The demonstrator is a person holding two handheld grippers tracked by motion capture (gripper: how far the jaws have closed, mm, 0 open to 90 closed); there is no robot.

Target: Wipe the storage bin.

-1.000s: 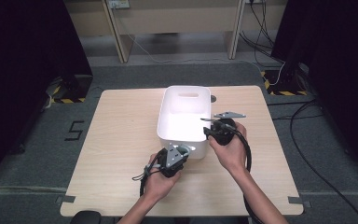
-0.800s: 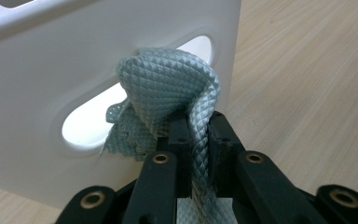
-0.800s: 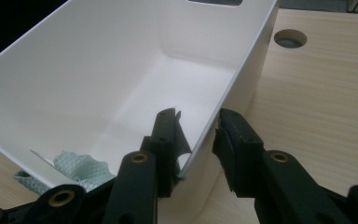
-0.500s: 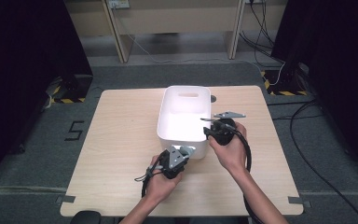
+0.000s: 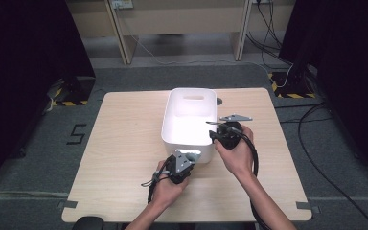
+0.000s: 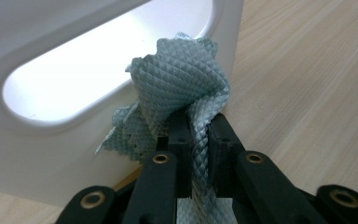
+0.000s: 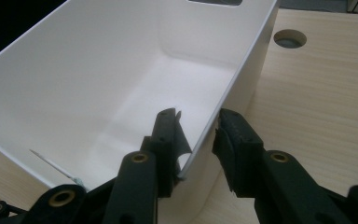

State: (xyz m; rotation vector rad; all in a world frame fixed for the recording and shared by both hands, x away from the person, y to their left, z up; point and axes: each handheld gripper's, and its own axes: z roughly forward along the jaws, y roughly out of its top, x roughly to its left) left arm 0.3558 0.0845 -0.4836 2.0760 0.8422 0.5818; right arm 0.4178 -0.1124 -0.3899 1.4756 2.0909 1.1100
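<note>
A white plastic bin (image 5: 168, 125) stands in the middle of the wooden table (image 5: 124, 143). My left gripper (image 6: 196, 121) is shut on a bunched grey-green waffle-weave cloth (image 6: 182, 79), held up against the bin's near end wall (image 6: 51, 140) just right of its handle slot (image 6: 98, 74). From above, the left gripper (image 5: 189, 155) sits at the bin's near right corner. My right gripper (image 7: 195, 119) straddles the bin's right wall (image 7: 228, 79), one jaw inside and one outside, closed on it near that corner. The bin's inside (image 7: 98, 70) looks bare.
A round cable hole (image 7: 289, 38) lies in the table just beyond the bin's far right corner. Bare tabletop spreads left of the bin and along the front edge. Dark curtains, cables and grey floor surround the table.
My left gripper with the cloth has crept slightly right and closer to the bin's near wall. The right gripper and the bin have stayed put.
</note>
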